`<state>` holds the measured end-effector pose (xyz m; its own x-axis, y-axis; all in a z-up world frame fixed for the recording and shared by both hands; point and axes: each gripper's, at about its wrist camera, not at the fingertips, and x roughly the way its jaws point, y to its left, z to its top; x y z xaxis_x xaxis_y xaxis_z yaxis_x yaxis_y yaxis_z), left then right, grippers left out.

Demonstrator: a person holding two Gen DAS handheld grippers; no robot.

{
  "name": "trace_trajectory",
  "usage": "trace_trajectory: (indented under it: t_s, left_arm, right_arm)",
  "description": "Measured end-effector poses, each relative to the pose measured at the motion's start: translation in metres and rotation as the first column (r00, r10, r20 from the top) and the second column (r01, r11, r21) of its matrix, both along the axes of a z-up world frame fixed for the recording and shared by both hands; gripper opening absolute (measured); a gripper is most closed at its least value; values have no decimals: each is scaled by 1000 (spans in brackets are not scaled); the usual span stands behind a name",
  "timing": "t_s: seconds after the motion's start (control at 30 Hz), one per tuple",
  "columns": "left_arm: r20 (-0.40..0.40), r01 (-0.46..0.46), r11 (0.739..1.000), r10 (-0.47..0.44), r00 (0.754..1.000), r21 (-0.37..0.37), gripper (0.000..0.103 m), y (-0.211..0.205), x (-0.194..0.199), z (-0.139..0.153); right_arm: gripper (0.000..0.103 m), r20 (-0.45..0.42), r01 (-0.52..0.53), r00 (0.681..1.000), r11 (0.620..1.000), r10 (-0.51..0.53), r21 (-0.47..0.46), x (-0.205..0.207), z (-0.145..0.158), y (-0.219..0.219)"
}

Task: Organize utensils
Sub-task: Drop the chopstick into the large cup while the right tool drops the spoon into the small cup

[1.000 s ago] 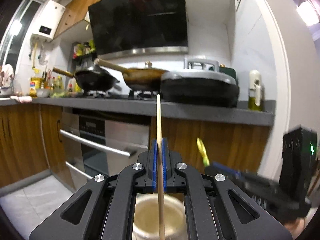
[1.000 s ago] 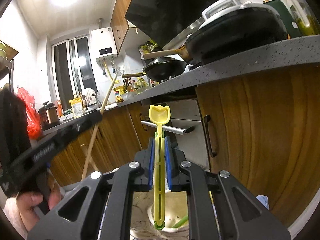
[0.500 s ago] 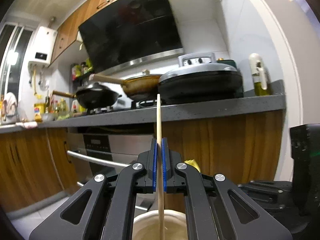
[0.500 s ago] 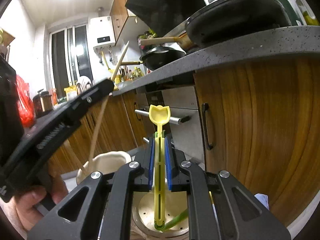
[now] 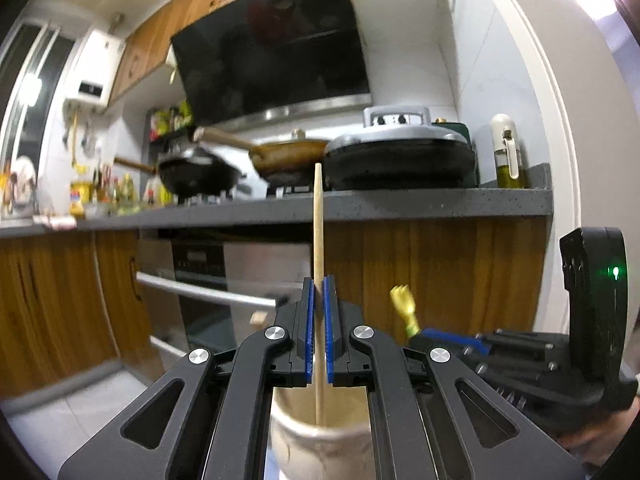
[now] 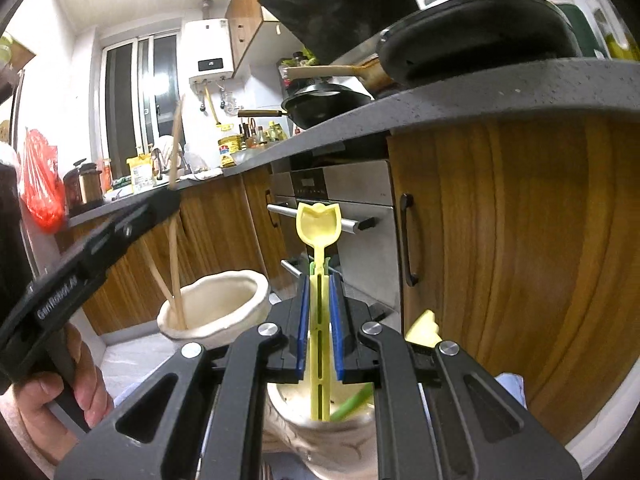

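My left gripper [image 5: 318,292] is shut on a wooden chopstick [image 5: 318,220] that stands upright. Its lower end reaches into a cream ceramic jar [image 5: 320,440] right below the jaws. In the right wrist view that jar [image 6: 224,300] also holds a second chopstick [image 6: 158,276], with the left gripper [image 6: 168,204] above it. My right gripper [image 6: 319,284] is shut on a yellow plastic spoon [image 6: 318,224], bowl up. The handle end hangs inside another cream jar [image 6: 348,432] alongside a green utensil [image 6: 352,404]. The spoon's tip [image 5: 404,304] shows in the left wrist view.
A grey counter [image 5: 400,204] carries pans, a black electric griddle [image 5: 400,156] and an oil bottle [image 5: 508,156]. Below are wooden cabinet doors [image 6: 500,260] and an oven with a bar handle [image 6: 316,218]. A person's hand [image 6: 52,392] holds the left gripper.
The left gripper came down with the chopstick, which now stands more upright with its end inside the jar. The right gripper and its spoon have barely moved.
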<state>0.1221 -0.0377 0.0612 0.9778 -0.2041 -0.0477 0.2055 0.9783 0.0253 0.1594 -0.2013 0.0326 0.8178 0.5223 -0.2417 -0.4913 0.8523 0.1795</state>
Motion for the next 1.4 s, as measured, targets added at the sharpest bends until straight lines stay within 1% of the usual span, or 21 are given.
trace_trajectory:
  t_s: [0.07, 0.17, 0.3, 0.47, 0.53, 0.8, 0.93, 1.1, 1.23, 1.3, 1.37, 1.4]
  left_arm:
    - [-36, 5, 1000, -6, 999, -28, 5, 7, -3, -3]
    - [-66, 11, 998, -15, 998, -57, 5, 15, -10, -9]
    - [-110, 16, 999, -22, 994, -49, 5, 18, -16, -19]
    - [-148, 32, 998, -40, 988, -54, 5, 22, -17, -26]
    - [-151, 40, 998, -48, 987, -51, 5, 22, -18, -26]
    - [-169, 17, 1000, -19, 985, -8, 5, 19, -18, -29]
    - [-180, 23, 1000, -24, 983, -9, 5, 20, -17, -30]
    - [-178, 26, 1000, -27, 984, -5, 5, 19, -17, -29]
    - [-177, 25, 1000, -25, 984, -6, 13, 18, -17, -29]
    - [-178, 27, 1000, -29, 984, -10, 13, 17, -17, -29]
    - [-178, 29, 1000, -30, 984, -8, 13, 16, -17, -29]
    - [-179, 31, 999, -32, 983, -9, 13, 16, -16, -29]
  right_arm:
    - [10, -4, 2, 1000, 1000, -2, 14, -4, 1, -6]
    - [10, -7, 2, 1000, 1000, -2, 16, -11, -2, -10]
    - [10, -13, 15, 1000, 1000, -15, 8, -15, -6, -15]
    - [10, -57, 14, 998, 999, -12, 38, -16, -11, -23]
    - [10, -51, 15, 999, 1000, -14, 27, -17, -13, -22]
    - [10, -52, 13, 999, 1000, -13, -8, -17, -17, -18]
    - [10, -35, 13, 999, 1000, -14, -18, -20, -17, -17]
    - [10, -40, 18, 999, 1000, -19, -25, -20, -18, -17]
    - [10, -52, 21, 998, 1000, -23, -22, -19, -19, -18]
    - [12, -60, 24, 998, 999, -26, -25, -18, -19, -18]
    - [19, -65, 25, 998, 1000, -26, -16, -18, -19, -20]
    - [19, -63, 28, 998, 1000, -29, -13, -17, -18, -21]
